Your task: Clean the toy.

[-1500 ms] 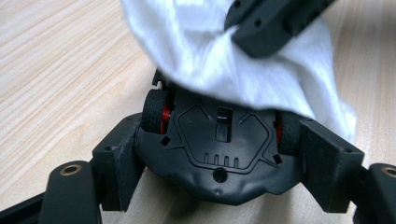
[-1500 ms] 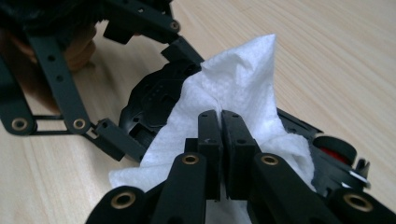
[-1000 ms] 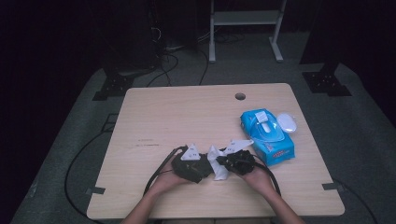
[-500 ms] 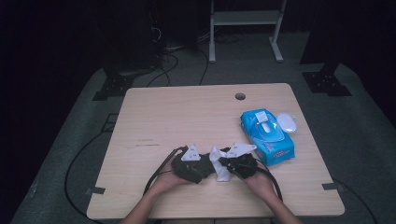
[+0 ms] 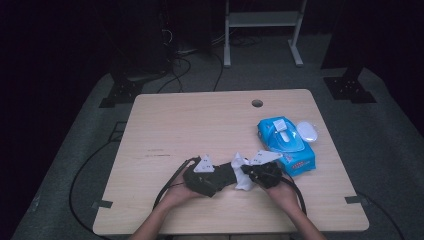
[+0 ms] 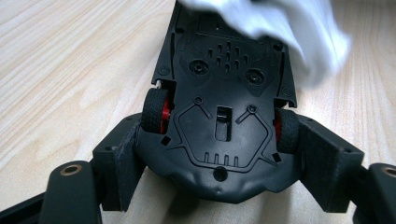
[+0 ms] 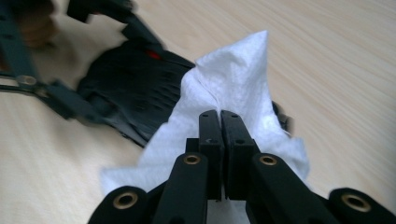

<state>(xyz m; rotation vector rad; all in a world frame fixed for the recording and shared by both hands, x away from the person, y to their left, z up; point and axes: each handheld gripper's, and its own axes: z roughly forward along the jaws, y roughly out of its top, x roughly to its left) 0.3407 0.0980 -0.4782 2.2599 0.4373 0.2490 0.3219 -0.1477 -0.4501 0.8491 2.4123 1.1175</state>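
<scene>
Little differs from the earlier high-view frames: both hands sit at the same spot near the desk's front edge, and the white wipe has kept its place between the two tongs, its shape only slightly altered.

The left tongs are clamped on a black toy car, one pad against each side by the red-hubbed wheels; the car is turned underside up toward that camera, held just above the desk. The right tongs are pinched tight on the wipe, with tissue bunched around and beyond the tips, and the wipe lies against one end of the car.

From above, the car is hard to make out: dark against the dark left tongs and right tongs, with the grey plates and the hands over much of it. In the left gripper view the wipe covers the car's far end and runs off the top edge. In the right gripper view the car is blurred and the wipe hides part of it.

Toward the desk's right edge lies a blue pack of wipes, just beside the right tongs, with a white oval lid next to it. A round cable hole sits near the far edge.
</scene>
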